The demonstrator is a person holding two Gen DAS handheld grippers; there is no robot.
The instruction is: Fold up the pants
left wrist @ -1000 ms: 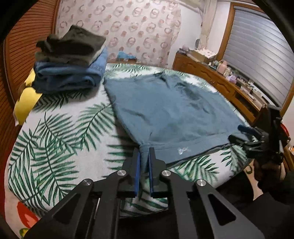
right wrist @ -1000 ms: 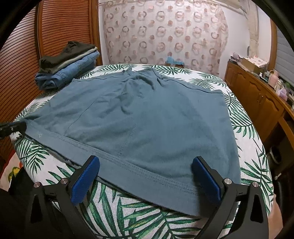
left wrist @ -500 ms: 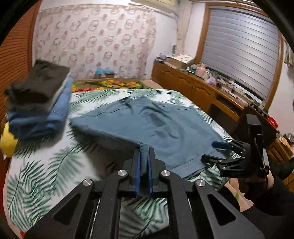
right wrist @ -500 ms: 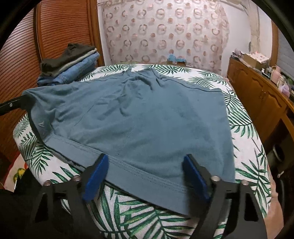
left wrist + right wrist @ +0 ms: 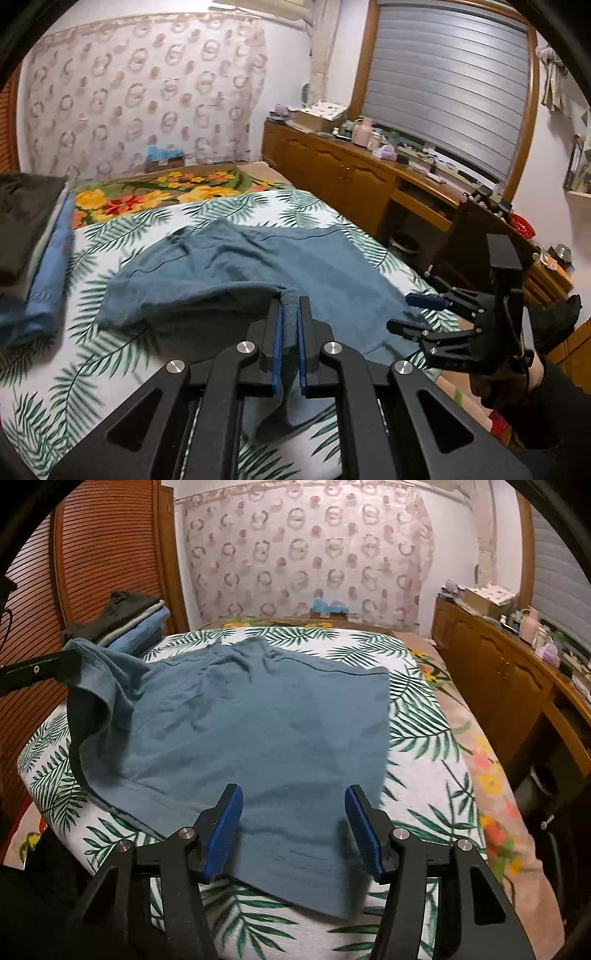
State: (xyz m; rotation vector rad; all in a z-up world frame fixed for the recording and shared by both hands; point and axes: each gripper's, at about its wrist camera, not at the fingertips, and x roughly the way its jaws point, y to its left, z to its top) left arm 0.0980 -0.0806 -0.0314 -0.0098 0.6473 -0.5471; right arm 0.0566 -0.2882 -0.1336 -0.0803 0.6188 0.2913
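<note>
The blue-grey knit pants (image 5: 258, 266) lie on the palm-print bed (image 5: 74, 369), one corner lifted in my clamped left hand-held gripper (image 5: 289, 332). From the right, my right hand-held gripper (image 5: 293, 830) is closing astride the near hem, not yet pinching; no fold made.

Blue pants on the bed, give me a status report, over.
Left tool shut on blue pants corner, lifted off bed. Right tool closing over near hem, not gripping yet. Nothing in the way.
</note>
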